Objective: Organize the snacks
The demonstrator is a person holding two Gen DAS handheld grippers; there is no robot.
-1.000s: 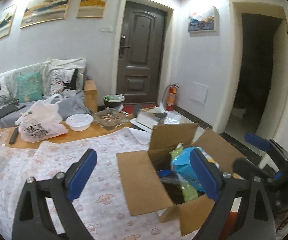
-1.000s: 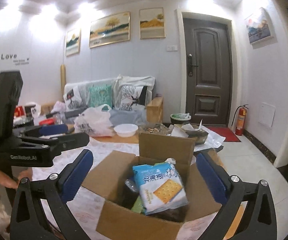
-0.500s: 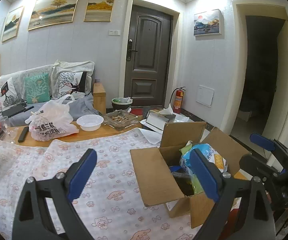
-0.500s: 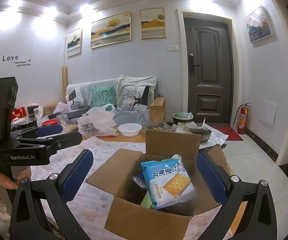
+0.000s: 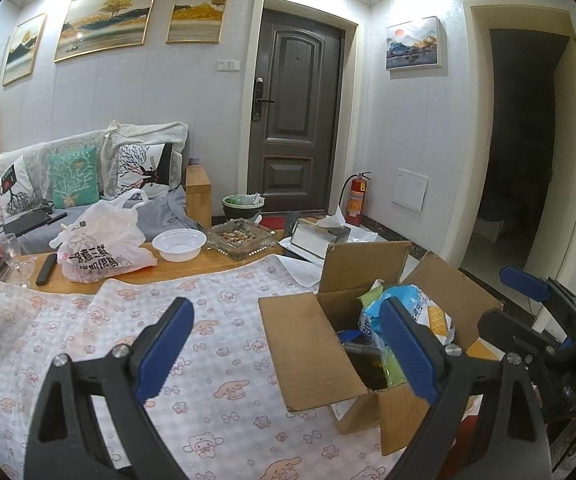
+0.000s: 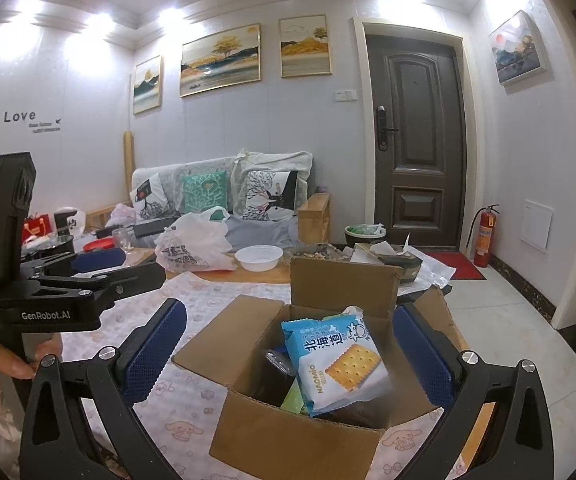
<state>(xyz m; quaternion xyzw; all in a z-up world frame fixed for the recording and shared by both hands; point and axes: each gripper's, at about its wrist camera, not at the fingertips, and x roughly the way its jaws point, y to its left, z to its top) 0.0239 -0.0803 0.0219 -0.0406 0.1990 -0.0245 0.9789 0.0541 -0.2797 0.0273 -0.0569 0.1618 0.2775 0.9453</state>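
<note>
While both grippers hang wide open and hold nothing, the blue-and-white cracker packet (image 6: 334, 360) stands tilted among other snacks in the open brown cardboard box (image 6: 288, 436) on the cartoon-print tablecloth (image 5: 207, 320); the right gripper (image 6: 290, 350) faces it squarely, packet between and just beyond its fingertips, long axis leaning up and away. The left gripper (image 5: 288, 346) sits left of the box, packet behind its right finger; the right looks better placed.
</note>
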